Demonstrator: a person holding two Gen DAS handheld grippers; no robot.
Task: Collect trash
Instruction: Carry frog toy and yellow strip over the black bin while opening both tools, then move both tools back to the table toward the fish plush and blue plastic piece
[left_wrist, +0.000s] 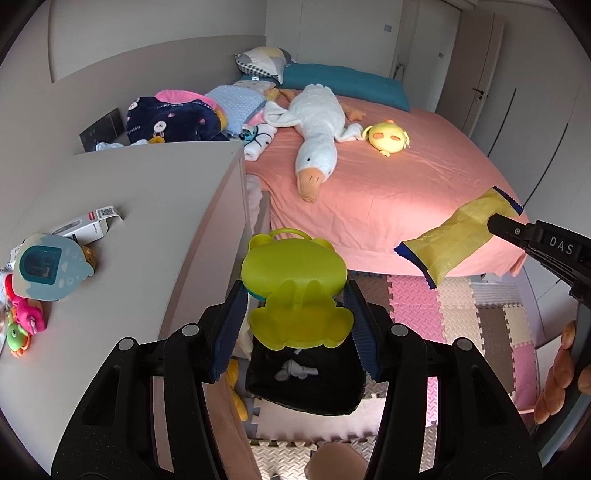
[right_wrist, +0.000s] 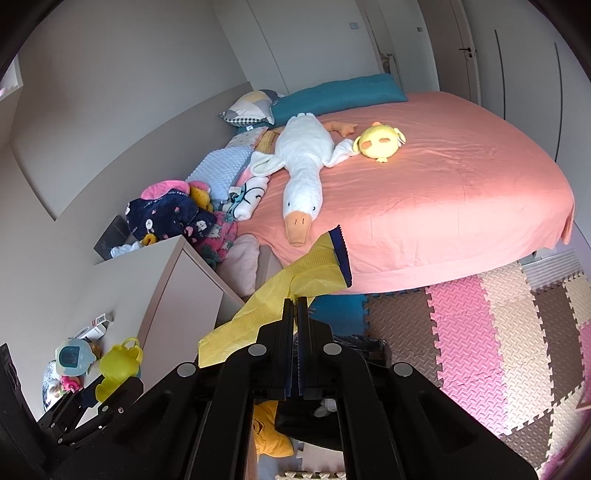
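My left gripper (left_wrist: 295, 299) is shut on a lime-green frog-shaped plastic lid (left_wrist: 295, 291) and holds it in the air above a black bin (left_wrist: 306, 384) lined with a bag, with white crumpled tissue inside. My right gripper (right_wrist: 295, 302) is shut on a yellow snack wrapper with blue edges (right_wrist: 295, 280). The wrapper also shows in the left wrist view (left_wrist: 458, 236), held over the edge of the bed. The frog lid (right_wrist: 118, 362) shows at lower left in the right wrist view, and the bin (right_wrist: 314, 421) lies below the right gripper.
A beige cabinet top (left_wrist: 147, 221) at left holds a small white box (left_wrist: 88, 225), a blue toy (left_wrist: 48, 269) and small bright toys. The pink bed (left_wrist: 388, 184) holds a white goose plush (left_wrist: 314, 136), a yellow chick plush and blankets. Foam puzzle mats (right_wrist: 480, 332) cover the floor.
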